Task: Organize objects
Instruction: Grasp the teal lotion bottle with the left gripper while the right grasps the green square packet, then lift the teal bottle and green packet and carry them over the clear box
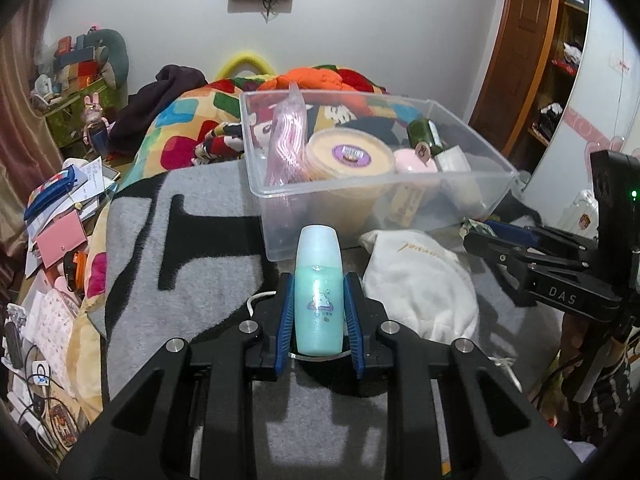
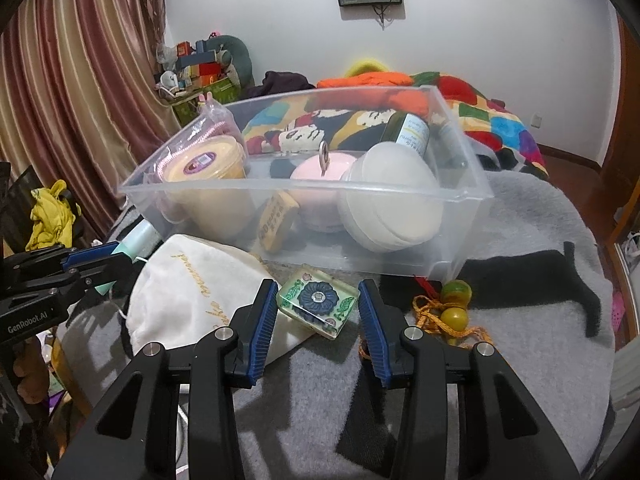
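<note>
Left to right, with the clear plastic bin (image 1: 376, 184) as landmark. The left gripper (image 1: 319, 312) is held just short of the bin's near wall, its blue pads pinching a teal bottle (image 1: 319, 280); the bottle's long axis runs along the fingers, pale cap toward the bin. Right of the bottle, a white drawstring pouch (image 2: 188, 296) is spread on the grey blanket (image 2: 520, 320) just before the bin's front wall. The right gripper (image 2: 318, 320) is set in front of the bin with jaws spread wide — a clear resin block with a dark flower (image 2: 318, 300) lies between the pads, tilted, one corner propped on the pouch; contact with either pad cannot be confirmed. Right of the block, two green-yellow beads on an orange cord (image 2: 454, 304) are seen near the bin's front corner.

The bottle is judged nearest to being dropped in — the bin lies directly ahead of its cap. The bottle's base is hidden between the pads, and the bin's contents are only partly legible through its walls.
</note>
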Demonstrator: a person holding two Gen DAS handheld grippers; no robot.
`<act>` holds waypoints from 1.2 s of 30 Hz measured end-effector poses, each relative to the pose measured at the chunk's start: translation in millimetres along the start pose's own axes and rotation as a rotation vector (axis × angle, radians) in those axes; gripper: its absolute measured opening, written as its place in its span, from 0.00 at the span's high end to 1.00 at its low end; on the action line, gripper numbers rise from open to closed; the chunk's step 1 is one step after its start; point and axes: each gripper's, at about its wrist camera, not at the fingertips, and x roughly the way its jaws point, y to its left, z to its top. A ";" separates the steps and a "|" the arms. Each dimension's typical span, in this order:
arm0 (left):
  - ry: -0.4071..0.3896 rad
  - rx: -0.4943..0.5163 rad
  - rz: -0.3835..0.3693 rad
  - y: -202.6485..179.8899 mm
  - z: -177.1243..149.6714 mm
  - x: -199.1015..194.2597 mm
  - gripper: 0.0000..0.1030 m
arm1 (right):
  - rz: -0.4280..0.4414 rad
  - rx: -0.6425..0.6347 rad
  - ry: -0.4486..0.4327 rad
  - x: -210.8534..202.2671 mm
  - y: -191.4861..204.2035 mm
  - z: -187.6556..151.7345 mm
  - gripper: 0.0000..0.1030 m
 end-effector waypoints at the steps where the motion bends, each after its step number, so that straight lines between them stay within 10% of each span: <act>1: -0.006 -0.004 -0.002 0.4 0.8 -1.7 0.77 | 0.001 0.003 -0.005 -2.1 -0.6 0.3 0.63; 36: -0.151 -0.023 0.004 1.0 38.3 -22.2 0.77 | -0.004 0.014 -0.141 -41.9 -11.8 25.2 0.63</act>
